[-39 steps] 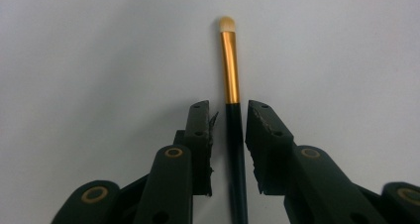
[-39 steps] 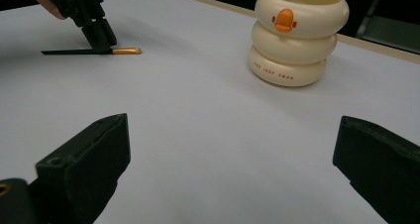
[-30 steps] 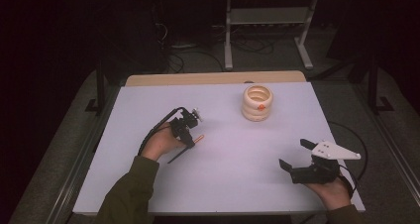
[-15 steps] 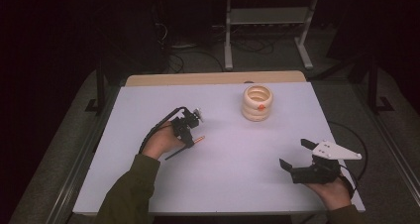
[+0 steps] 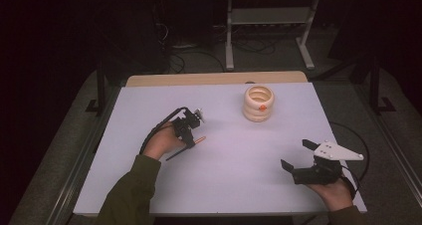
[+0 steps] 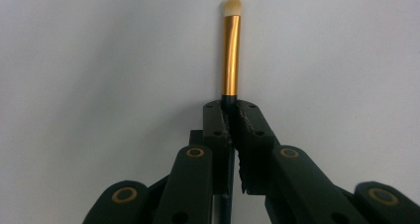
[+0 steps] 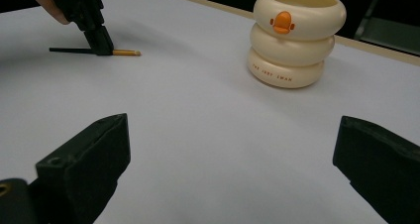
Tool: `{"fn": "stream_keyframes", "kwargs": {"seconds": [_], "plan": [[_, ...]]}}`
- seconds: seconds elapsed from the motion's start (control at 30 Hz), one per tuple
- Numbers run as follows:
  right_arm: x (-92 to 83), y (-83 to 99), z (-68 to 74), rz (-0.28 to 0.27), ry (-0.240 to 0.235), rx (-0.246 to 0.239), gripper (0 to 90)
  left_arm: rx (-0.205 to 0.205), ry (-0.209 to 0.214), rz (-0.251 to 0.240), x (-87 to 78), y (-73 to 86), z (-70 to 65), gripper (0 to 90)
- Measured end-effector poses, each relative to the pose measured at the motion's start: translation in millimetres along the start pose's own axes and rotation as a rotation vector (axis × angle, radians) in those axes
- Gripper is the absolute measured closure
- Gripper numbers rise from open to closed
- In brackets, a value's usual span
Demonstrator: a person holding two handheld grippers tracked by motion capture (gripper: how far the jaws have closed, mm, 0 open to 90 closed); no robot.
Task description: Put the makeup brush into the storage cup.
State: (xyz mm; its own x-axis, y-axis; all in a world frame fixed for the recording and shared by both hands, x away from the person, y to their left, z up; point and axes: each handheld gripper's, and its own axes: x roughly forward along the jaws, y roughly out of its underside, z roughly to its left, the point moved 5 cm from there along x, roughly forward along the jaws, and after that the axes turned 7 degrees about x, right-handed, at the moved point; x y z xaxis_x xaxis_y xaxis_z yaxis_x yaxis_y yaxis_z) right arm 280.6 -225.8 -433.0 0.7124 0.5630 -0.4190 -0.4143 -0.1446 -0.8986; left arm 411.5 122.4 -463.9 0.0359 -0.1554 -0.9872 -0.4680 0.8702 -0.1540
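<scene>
At left centre of the high view, left gripper (image 5: 191, 135) pinched on a small brush (image 5: 185, 148), lying flat on the white table (image 5: 239, 185) with gold end toward frame centre; probably clamped low for a clean lift. At lower right, right gripper (image 5: 298, 158) spread wide, idle. At upper centre-right, cream holder (image 5: 258, 103), well apart from the brush, likely where the brush goes.

In the middle of the left gripper view, jaws tight on the dark handle just below the gold sleeve, pale bristle tip at top.

At upper left of the right gripper view, brush level on the table under the far gripper; holder at upper right; own jaws gaping at both lower corners.
</scene>
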Motion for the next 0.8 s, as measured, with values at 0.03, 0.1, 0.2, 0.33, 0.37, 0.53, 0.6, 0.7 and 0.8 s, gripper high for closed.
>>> {"fn": "stream_keyframes", "kwargs": {"seconds": [0.03, 0.1, 0.2, 0.33, 0.37, 0.53, 0.6, 0.7, 0.8], "plan": [[-0.1, 0.0, 0.0, 0.000, -0.001, 0.002, 0.8, -0.001, 0.002, -0.001, -0.1, 0.1, 0.2, 83.7], [0.0, -0.1, 0.1, 0.000, -0.001, 0.003, 0.8, -0.003, 0.009, -0.005, -0.7, 0.7, 0.8, 83.7], [0.3, -0.1, 0.2, 0.000, -0.001, 0.003, 0.8, -0.021, 0.016, -0.038, -3.3, 1.4, 1.7, 83.7], [0.0, -0.5, 0.0, -0.001, 0.000, 0.005, 0.8, -0.030, 0.030, -0.077, -8.8, 3.7, 3.0, 83.8], [-0.3, -0.3, 0.7, 0.004, -0.001, 0.016, 0.8, -0.028, 0.028, -0.083, -10.2, 4.5, 3.2, 83.9], [0.2, -2.0, 0.3, -0.006, 0.001, -0.003, 0.8, -0.027, 0.037, -0.145, -19.8, 8.3, 2.5, 83.9], [0.3, -2.0, 1.6, 0.000, -0.002, 0.007, 0.8, -0.031, 0.035, -0.173, -23.5, 10.0, 1.8, 83.9], [0.7, -3.3, 0.9, -0.007, -0.002, -0.005, 0.8, -0.045, 0.038, -0.224, -29.0, 12.2, -0.2, 83.9], [0.7, -4.1, 0.7, -0.010, -0.002, -0.006, 0.9, -0.057, 0.043, -0.276, -35.7, 15.6, -1.8, 83.9]]}}
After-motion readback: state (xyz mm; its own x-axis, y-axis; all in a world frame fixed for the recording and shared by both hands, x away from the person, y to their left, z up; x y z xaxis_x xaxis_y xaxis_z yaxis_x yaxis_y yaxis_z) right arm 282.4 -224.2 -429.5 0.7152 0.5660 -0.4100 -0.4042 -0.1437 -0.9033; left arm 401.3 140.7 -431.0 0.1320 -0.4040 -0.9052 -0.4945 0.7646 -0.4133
